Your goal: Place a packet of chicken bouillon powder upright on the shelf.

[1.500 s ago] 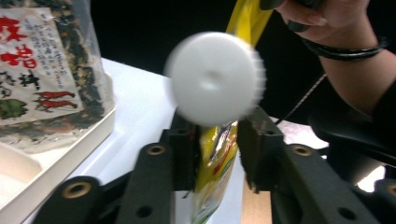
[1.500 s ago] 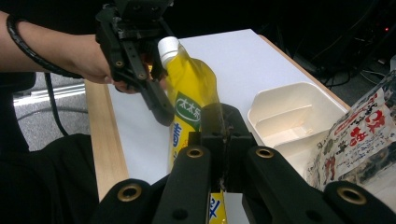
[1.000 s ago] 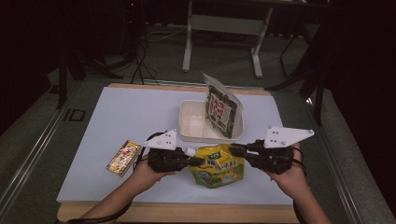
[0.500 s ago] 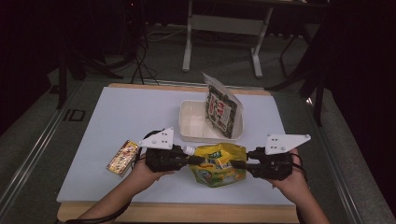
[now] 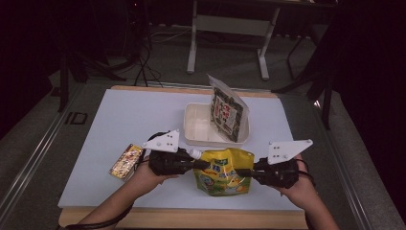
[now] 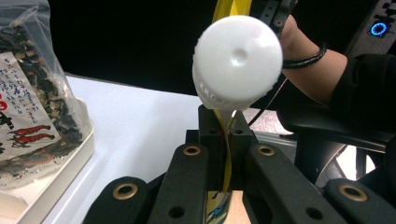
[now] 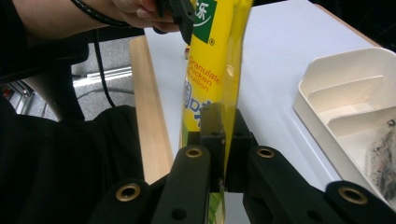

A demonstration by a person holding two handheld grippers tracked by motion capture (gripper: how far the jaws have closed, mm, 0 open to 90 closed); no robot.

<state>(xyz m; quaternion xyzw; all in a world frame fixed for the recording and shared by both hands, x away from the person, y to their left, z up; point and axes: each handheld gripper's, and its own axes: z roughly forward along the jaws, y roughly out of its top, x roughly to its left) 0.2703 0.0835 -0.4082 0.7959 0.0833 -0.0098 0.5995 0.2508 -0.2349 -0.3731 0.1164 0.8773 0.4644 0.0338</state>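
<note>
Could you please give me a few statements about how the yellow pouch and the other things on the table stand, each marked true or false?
1. Both grippers clamp the yellow pouch: left gripper, right gripper. True.
2. The pouch has a red cap. False: its cap is white.
3. A seaweed bag leans in the white tray. True.
4. The small snack packet lies inside the tray. False: it lies on the table beside the left hand.

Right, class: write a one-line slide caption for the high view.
Two hand-held grippers, left and right, pinch opposite edges of a yellow spouted pouch before a white plastic tray.
</note>
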